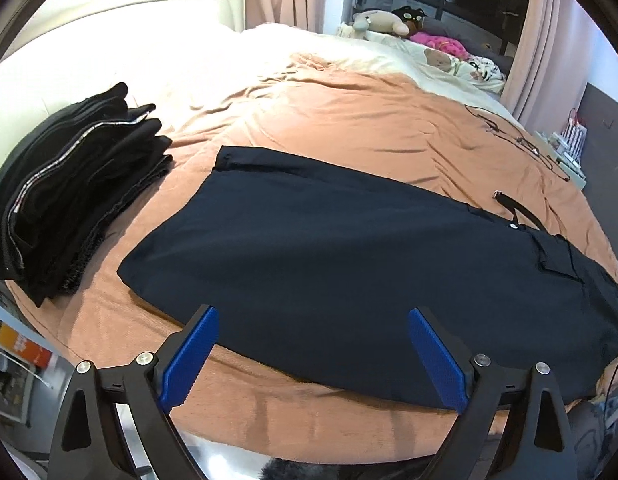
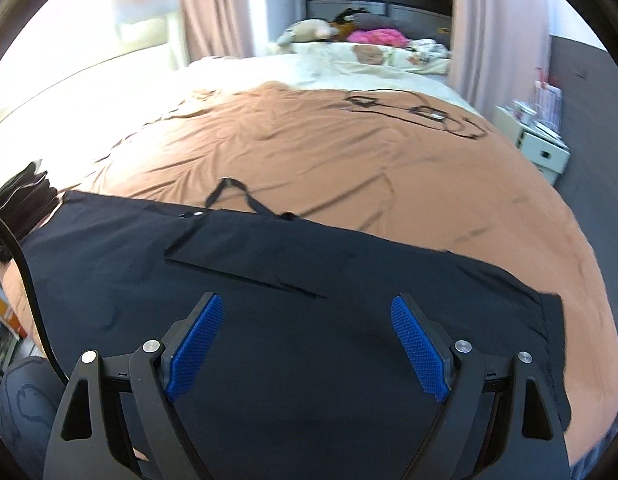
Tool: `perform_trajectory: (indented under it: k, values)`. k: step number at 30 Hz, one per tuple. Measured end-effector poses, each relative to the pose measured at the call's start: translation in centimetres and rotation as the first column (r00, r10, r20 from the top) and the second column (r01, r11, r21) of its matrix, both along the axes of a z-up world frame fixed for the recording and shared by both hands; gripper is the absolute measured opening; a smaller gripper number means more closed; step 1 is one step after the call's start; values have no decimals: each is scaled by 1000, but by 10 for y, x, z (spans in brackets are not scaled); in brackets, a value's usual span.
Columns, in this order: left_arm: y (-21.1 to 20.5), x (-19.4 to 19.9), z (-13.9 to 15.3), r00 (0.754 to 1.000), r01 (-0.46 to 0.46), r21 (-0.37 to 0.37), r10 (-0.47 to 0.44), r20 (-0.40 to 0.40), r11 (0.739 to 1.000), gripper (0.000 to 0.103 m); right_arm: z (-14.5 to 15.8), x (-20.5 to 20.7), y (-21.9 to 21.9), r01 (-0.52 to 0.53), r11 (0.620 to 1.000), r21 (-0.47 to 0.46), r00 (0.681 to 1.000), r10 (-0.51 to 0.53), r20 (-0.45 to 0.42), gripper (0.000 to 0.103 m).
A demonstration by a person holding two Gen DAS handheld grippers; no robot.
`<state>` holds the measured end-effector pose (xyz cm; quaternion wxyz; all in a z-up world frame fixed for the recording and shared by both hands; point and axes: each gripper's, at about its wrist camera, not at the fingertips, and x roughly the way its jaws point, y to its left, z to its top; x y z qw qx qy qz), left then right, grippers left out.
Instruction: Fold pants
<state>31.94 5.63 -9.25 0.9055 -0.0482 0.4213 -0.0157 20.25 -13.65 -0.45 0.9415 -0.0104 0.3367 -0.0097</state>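
Note:
Dark navy pants point(image 1: 329, 264) lie flat on the orange bedspread point(image 1: 349, 120), folded lengthwise, leg ends at the left, waist at the right. My left gripper point(image 1: 313, 312) is open and empty, just above the near edge of the legs. In the right wrist view the pants' waist end point(image 2: 309, 288) with a pocket flap and a black strap point(image 2: 233, 192) fills the lower half. My right gripper point(image 2: 307, 300) is open and empty, hovering over the waist part.
A stack of folded dark clothes point(image 1: 69, 200) sits at the bed's left edge. Black cables point(image 2: 429, 114) lie on the far right of the bedspread. Stuffed toys point(image 1: 389, 24) and pillows are at the far end. A white nightstand point(image 2: 537, 144) stands at the right.

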Motion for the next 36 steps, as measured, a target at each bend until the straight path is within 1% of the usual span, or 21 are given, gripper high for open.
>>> perform_trajectory:
  k: [3,7,10,12,15,17,19,21,24,27,31,36]
  values:
    - [-4,-1,-3,1000,0,2,0,4,1000,96,0,20,8,-50,998,-26,999,50,-9,86]
    - [-9,-1,-11,1000,-5,-3,5,-12,1000,96,1,43,16,-97,993,-65,995,97,-7,86]
    - [-14,0,-16,1000,-7,8,8,-22,1000,96,-3,64,21,-168,985,-47,985,166,-46,86]
    - [-17,1,-19,1000,-4,10,4,-24,1000,96,-4,79,27,-195,978,-71,979,190,-72,86]
    - [-13,2,-23,999,-15,-24,14,-31,1000,96,-4,99,35,-276,958,-77,958,268,-102,86]
    - [-7,3,-24,999,-36,-45,35,-27,998,96,-5,113,41,-314,945,-91,945,303,-122,81]
    - [1,4,-26,997,-67,-57,65,-30,996,96,-8,127,45,-345,933,-101,932,328,-151,73]
    - [8,5,-29,995,-91,-72,89,-35,993,93,-12,142,49,-372,922,-106,920,350,-178,66]
    - [18,5,-34,991,-128,-75,125,-51,989,89,-19,165,56,-401,909,-117,902,369,-225,65]
    - [30,5,-39,985,-164,-101,157,-70,981,84,-22,183,60,-428,896,-121,885,388,-256,65]
    - [44,2,-45,975,-214,-127,204,-89,968,83,-25,204,66,-456,882,-121,867,409,-286,65]
    - [57,-2,-50,965,-254,-146,240,-108,956,82,-35,224,76,-508,852,-127,829,444,-340,61]
